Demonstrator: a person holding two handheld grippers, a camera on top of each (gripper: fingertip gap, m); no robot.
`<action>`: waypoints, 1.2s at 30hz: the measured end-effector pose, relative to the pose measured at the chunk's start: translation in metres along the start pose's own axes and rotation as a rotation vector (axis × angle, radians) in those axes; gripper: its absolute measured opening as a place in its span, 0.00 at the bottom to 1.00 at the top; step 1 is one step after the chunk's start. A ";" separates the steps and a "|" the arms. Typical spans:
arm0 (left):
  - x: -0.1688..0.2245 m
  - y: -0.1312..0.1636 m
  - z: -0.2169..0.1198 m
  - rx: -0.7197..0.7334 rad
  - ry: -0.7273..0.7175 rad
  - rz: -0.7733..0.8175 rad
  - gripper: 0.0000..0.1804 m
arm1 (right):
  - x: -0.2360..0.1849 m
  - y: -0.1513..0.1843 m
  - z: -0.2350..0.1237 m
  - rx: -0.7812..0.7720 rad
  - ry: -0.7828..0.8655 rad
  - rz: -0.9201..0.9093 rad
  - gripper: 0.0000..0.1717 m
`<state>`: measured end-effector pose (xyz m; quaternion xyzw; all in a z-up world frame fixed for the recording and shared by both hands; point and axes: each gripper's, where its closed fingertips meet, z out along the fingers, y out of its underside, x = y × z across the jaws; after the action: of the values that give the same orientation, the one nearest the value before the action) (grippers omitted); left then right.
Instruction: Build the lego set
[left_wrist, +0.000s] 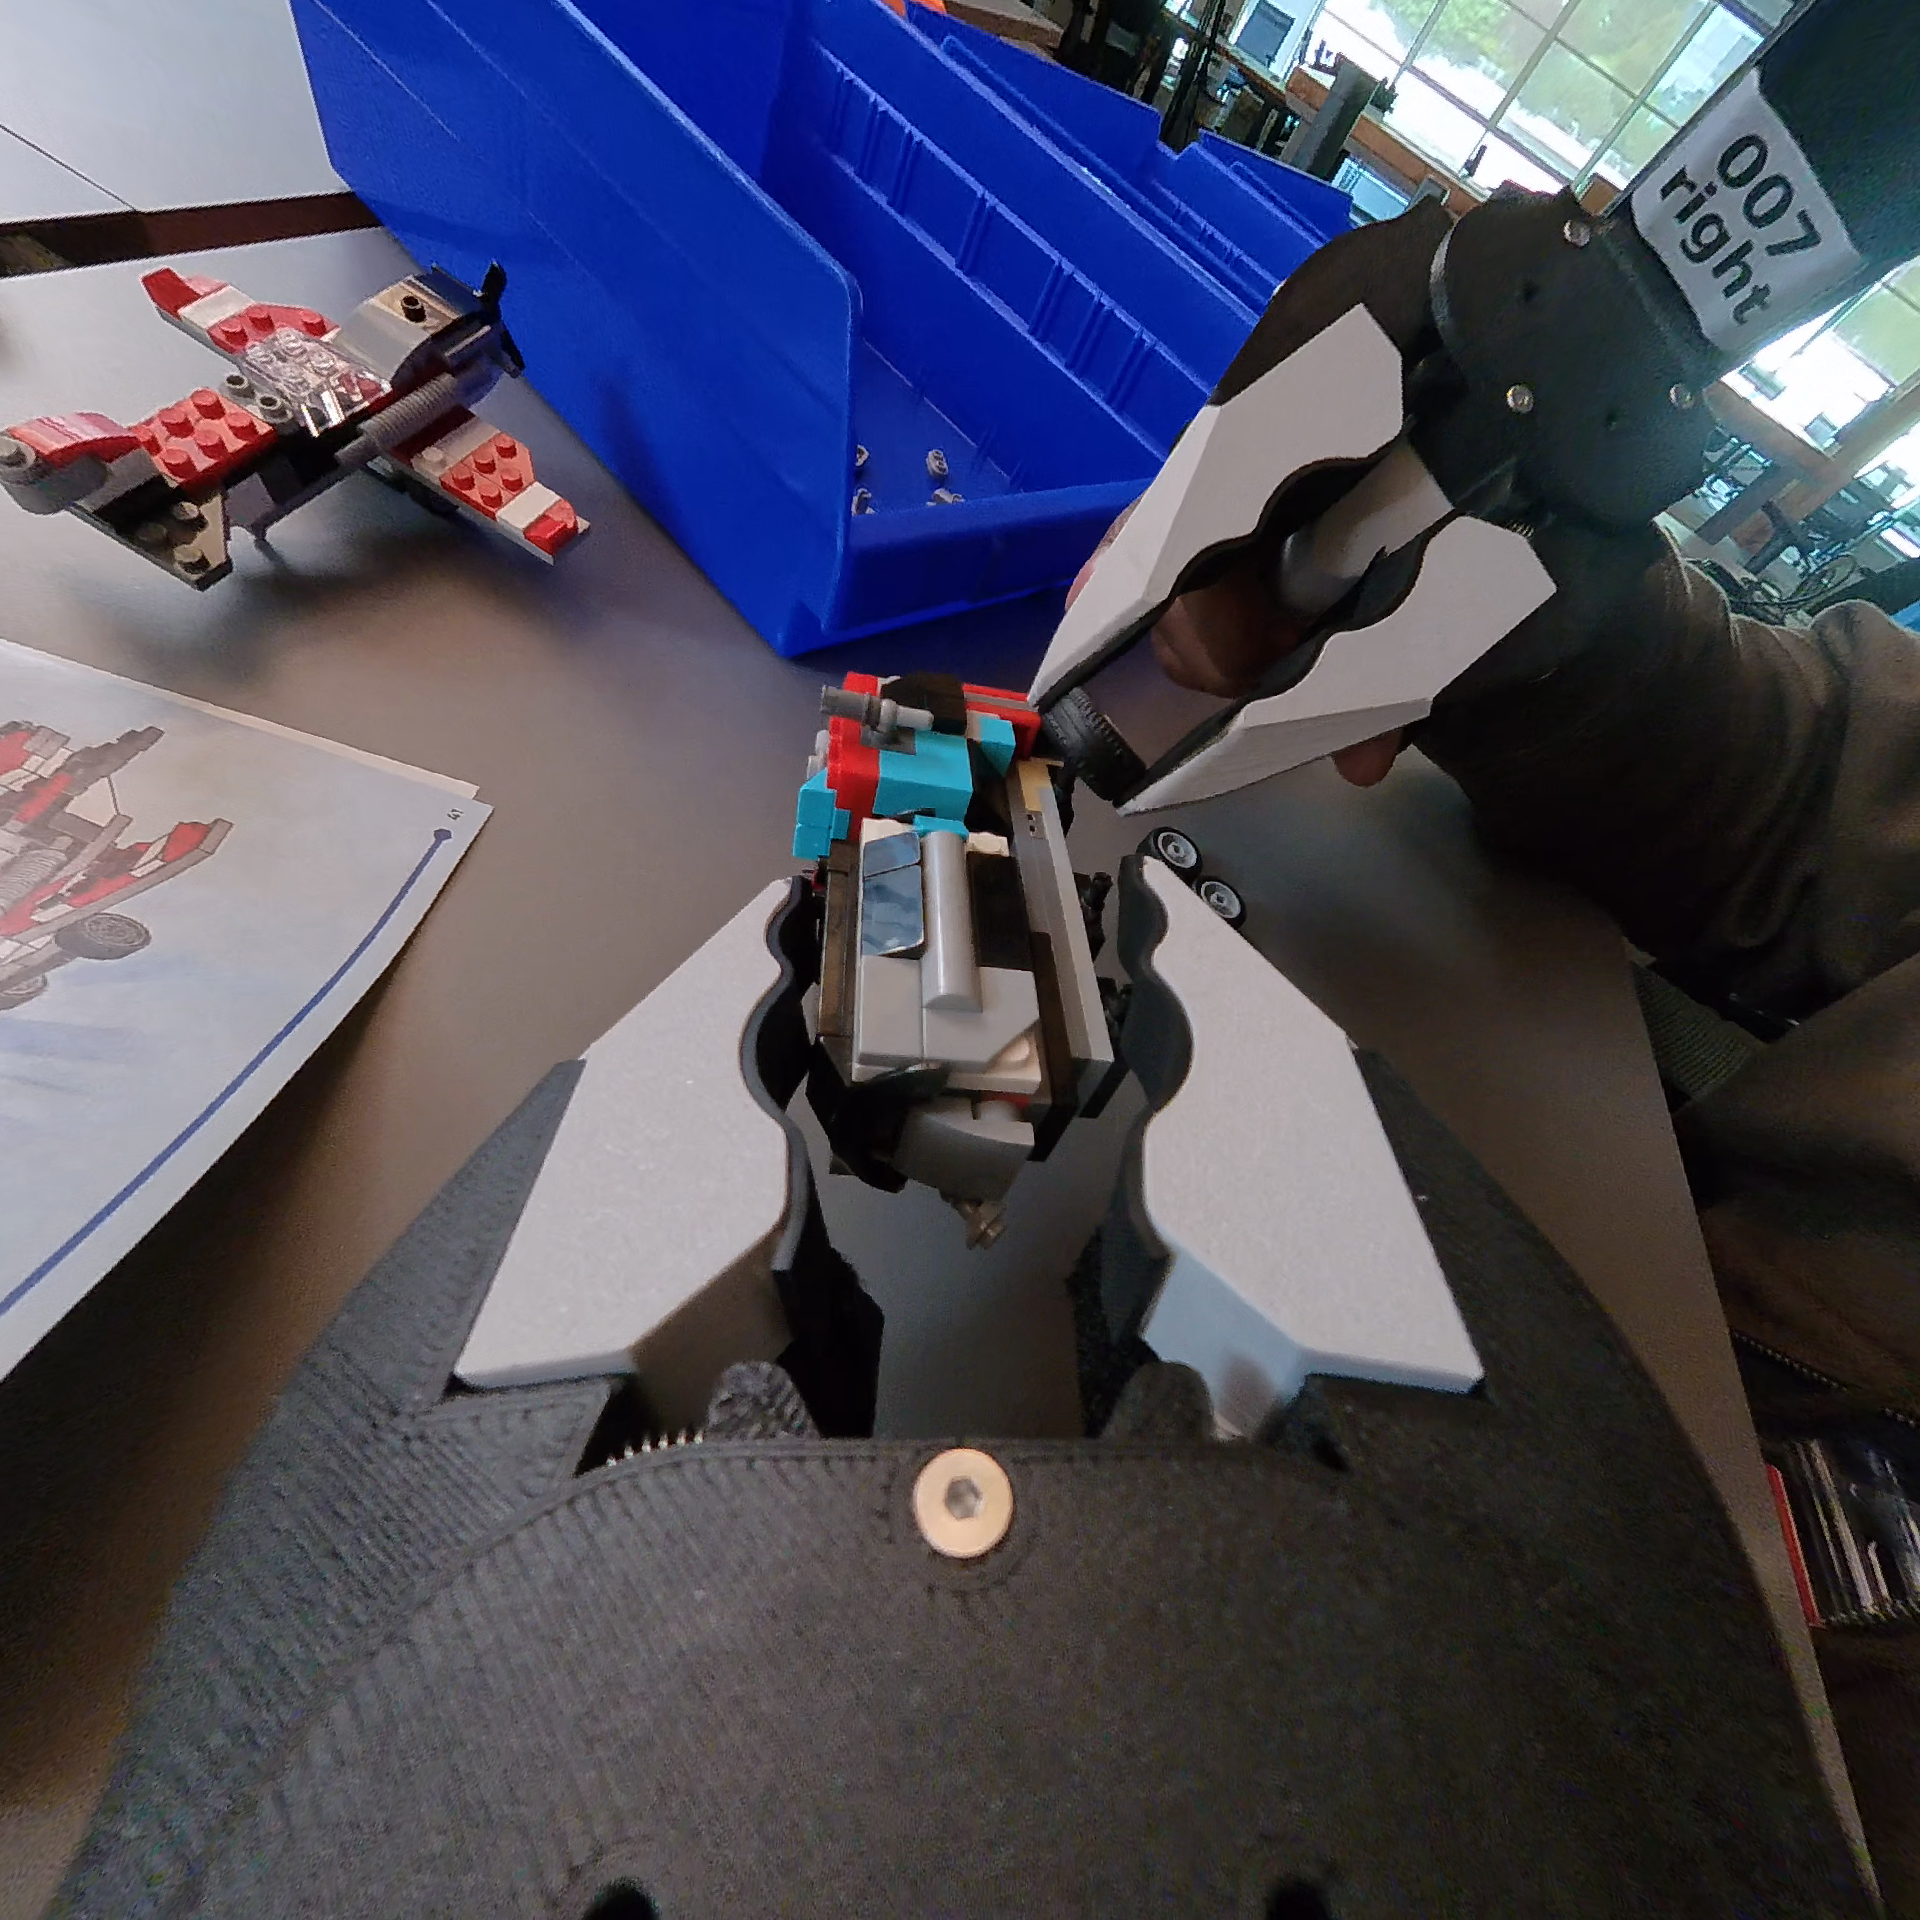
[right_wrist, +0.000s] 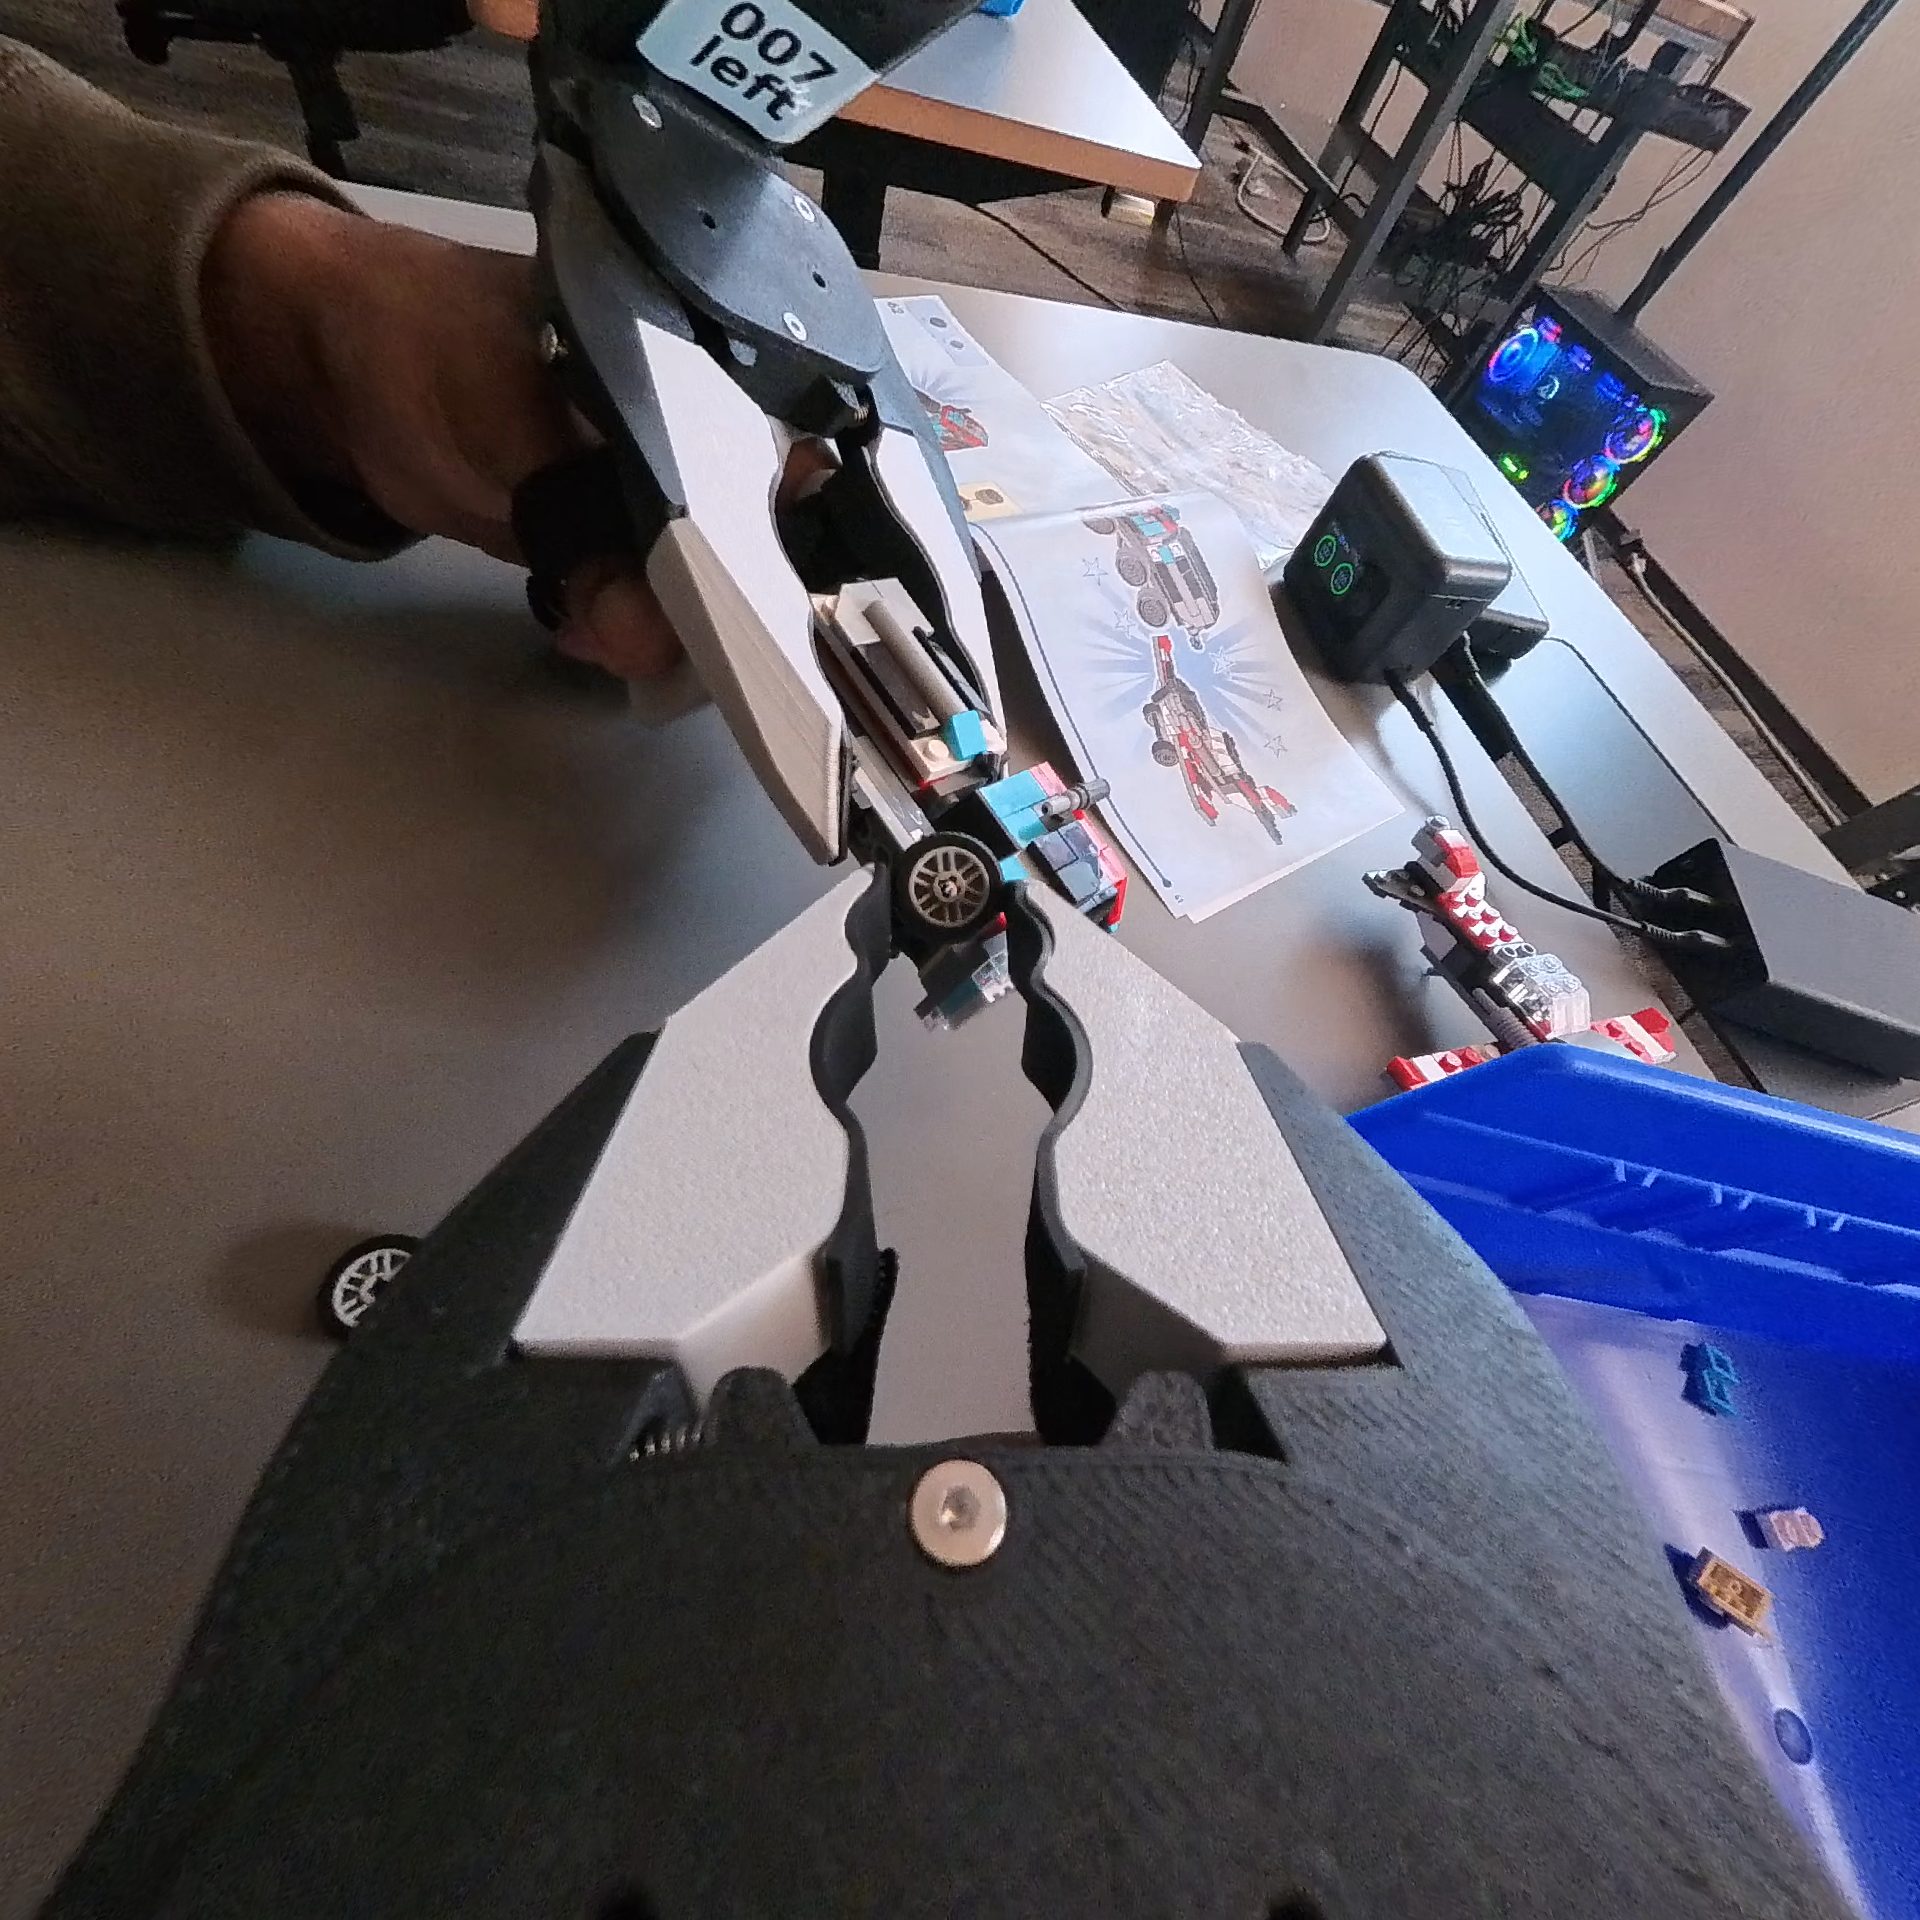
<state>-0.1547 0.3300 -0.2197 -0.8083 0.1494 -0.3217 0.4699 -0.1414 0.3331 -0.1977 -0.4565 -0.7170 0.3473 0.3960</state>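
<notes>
My left gripper (left_wrist: 951, 894) is shut on a brick-built toy vehicle (left_wrist: 935, 935), grey and black with teal and red blocks at its far end, and holds it above the dark table (left_wrist: 623, 675). My right gripper (right_wrist: 948, 883) is shut on a black wheel with a grey spoked rim (right_wrist: 948, 881) at the vehicle's far end. In the left wrist view the right gripper (left_wrist: 1081, 743) grips that tyre (left_wrist: 1091, 740) beside the red blocks. In the right wrist view the left gripper (right_wrist: 831, 769) clamps the vehicle's grey body (right_wrist: 904, 686).
A blue bin (left_wrist: 831, 312) with small parts stands behind; it shows in the right wrist view (right_wrist: 1662, 1299). A red brick plane (left_wrist: 291, 416) and an instruction sheet (left_wrist: 156, 935) lie left. Two loose wheels (left_wrist: 1200, 873) lie on the table, another (right_wrist: 364, 1278) at left. A black device (right_wrist: 1403, 561) with cables sits far right. The tips of both grippers are at nearly the same place. The red brick plane (left_wrist: 291, 416) is about 15 cm from my left fingertips.
</notes>
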 end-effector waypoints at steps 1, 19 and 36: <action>0.000 0.000 0.000 -0.001 0.000 -0.001 0.34 | 0.000 0.000 0.000 0.001 0.000 -0.001 0.13; 0.003 0.000 0.001 -0.002 0.014 0.004 0.34 | 0.001 0.003 0.000 -0.004 0.002 0.006 0.13; 0.003 -0.001 0.000 0.006 0.014 0.003 0.34 | 0.000 -0.005 -0.007 0.087 -0.034 -0.025 0.18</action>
<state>-0.1525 0.3286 -0.2171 -0.8044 0.1532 -0.3272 0.4717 -0.1368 0.3319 -0.1901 -0.4239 -0.7137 0.3806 0.4077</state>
